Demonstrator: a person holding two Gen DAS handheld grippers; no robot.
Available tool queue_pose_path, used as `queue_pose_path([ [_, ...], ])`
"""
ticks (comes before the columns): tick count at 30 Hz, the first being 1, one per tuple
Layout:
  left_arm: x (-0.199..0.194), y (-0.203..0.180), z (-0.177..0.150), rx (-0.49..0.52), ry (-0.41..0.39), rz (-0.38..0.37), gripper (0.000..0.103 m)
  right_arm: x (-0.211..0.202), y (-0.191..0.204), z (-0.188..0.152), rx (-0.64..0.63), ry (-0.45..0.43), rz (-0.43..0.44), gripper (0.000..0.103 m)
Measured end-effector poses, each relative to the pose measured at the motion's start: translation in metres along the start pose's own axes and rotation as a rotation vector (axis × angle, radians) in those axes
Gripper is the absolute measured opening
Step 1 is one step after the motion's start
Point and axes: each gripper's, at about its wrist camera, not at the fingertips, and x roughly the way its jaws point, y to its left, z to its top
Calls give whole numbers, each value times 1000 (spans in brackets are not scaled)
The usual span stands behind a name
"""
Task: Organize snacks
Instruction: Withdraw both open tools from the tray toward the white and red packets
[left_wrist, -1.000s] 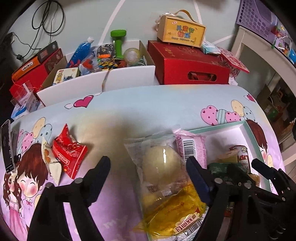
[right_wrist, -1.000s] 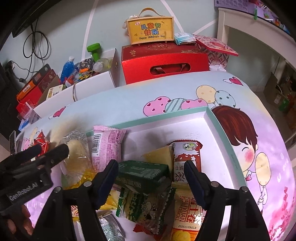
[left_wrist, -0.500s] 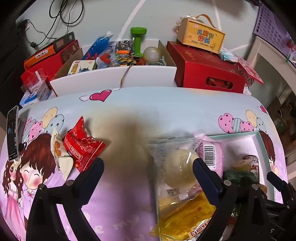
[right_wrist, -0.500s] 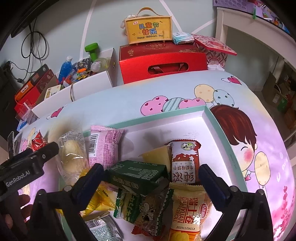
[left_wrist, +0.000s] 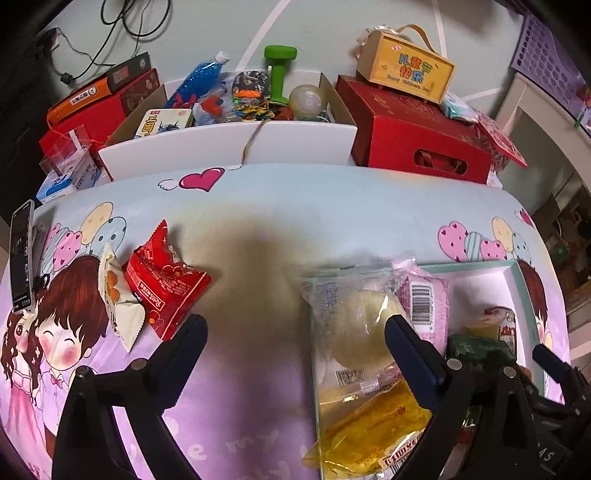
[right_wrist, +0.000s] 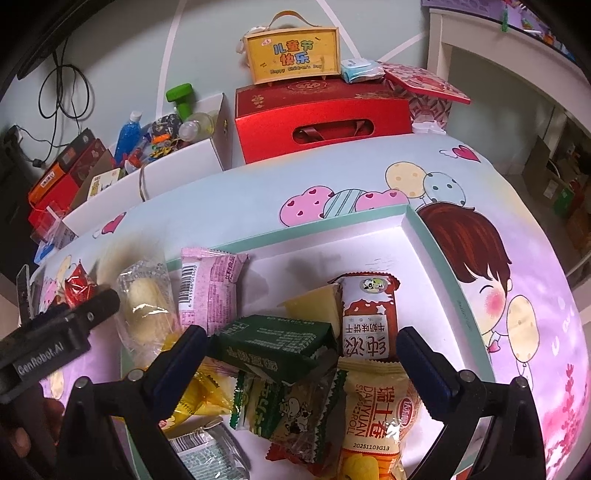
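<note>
A white tray with a teal rim (right_wrist: 436, 236) holds several snacks: a dark green box (right_wrist: 277, 339), a pink packet (right_wrist: 210, 291), a red-brown biscuit packet (right_wrist: 369, 321), an orange roll packet (right_wrist: 376, 417). A clear bun packet (left_wrist: 358, 321) and a yellow packet (left_wrist: 373, 432) lie over the tray's left edge. My right gripper (right_wrist: 301, 343) hangs open above the green box, its fingers clear of it. My left gripper (left_wrist: 295, 328) is open over bare cloth, with nothing between its fingers. A red packet (left_wrist: 162, 284) and a cream packet (left_wrist: 118, 302) lie to its left.
Behind the table stand a white carton of toys (left_wrist: 229, 144), a red gift box (left_wrist: 417, 136) and a yellow handled box (left_wrist: 406, 70). A phone (left_wrist: 22, 258) lies at the table's left edge. The cartoon tablecloth (left_wrist: 258, 221) covers the table.
My right gripper opened wide and let go of the dark green box in the tray. My left gripper opened slightly and swung left, bringing the red packet closer.
</note>
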Motion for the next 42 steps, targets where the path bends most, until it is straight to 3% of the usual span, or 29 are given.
queue_pose_path([
  [18,-29,19,0,-32,-32,-4,97,-30,32,2,-58,-76,100,103],
  [27,-32,67,-7,-133,-23,48,97,-26,67,-6,-114,-60,167,103],
  [34,-39,122,-21,-271,-16,80,97,-28,86,-14,-118,-45,255,103],
  [42,-46,168,-38,-393,-10,108,97,-27,119,-26,-177,-37,287,103],
])
